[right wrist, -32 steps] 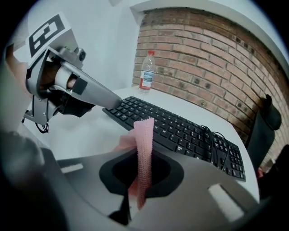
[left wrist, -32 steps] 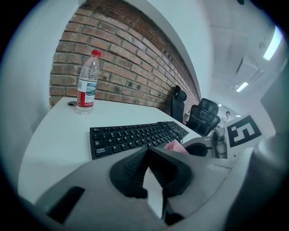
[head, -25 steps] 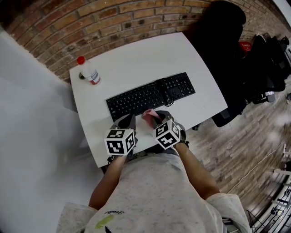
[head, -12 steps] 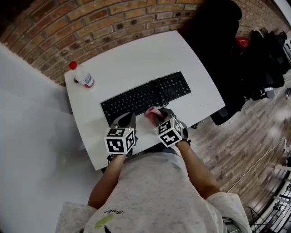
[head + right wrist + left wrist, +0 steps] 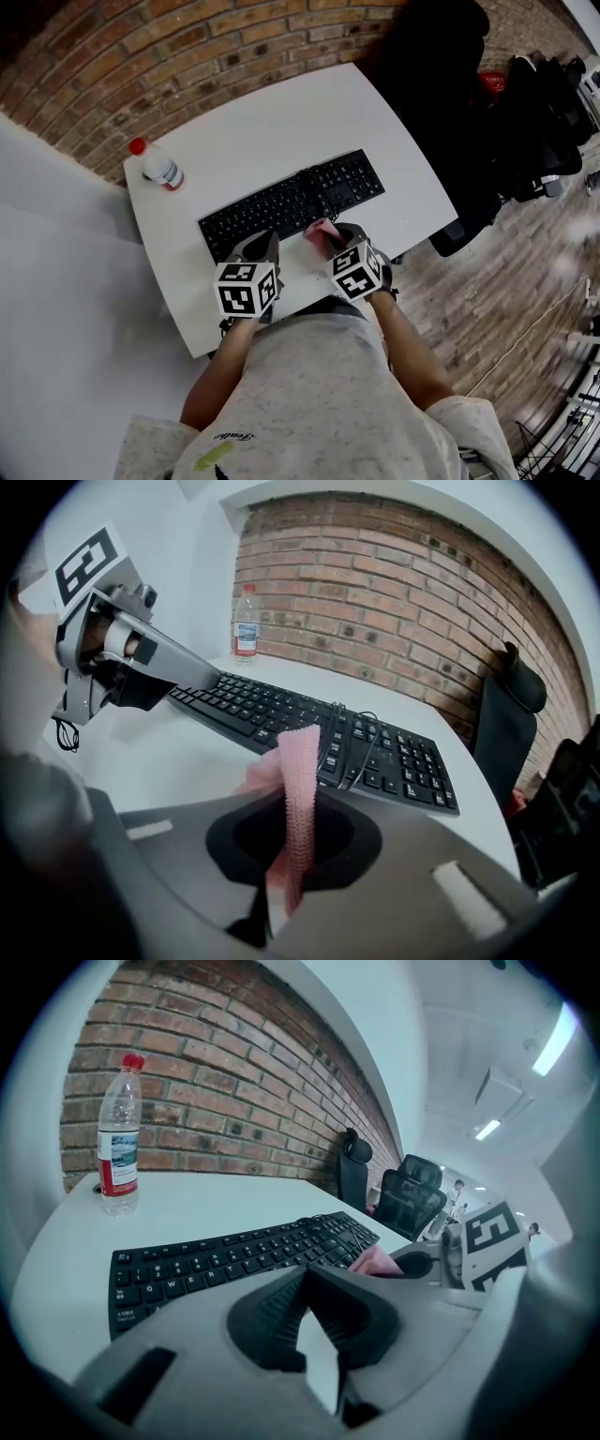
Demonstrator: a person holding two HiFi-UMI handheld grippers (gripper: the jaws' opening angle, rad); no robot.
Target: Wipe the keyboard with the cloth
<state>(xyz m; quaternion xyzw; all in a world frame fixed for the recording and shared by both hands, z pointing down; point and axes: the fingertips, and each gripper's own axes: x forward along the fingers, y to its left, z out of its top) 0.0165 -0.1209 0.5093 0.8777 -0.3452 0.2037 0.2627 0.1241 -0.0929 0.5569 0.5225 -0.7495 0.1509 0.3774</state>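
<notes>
Cloth (image 5: pixel 300 780), pink and waffle-textured, sits pinched in right gripper (image 5: pixel 294 841) near flat black keyboard (image 5: pixel 375 752); left gripper (image 5: pixel 306 1271) closed, empty.

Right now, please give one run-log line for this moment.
left gripper: shut, empty | right gripper: shut on pink cloth | position: by keyboard near edge

A white table (image 5: pixel 281 122) carries a black keyboard (image 5: pixel 281 206) and a water bottle (image 5: pixel 159 169).
</notes>
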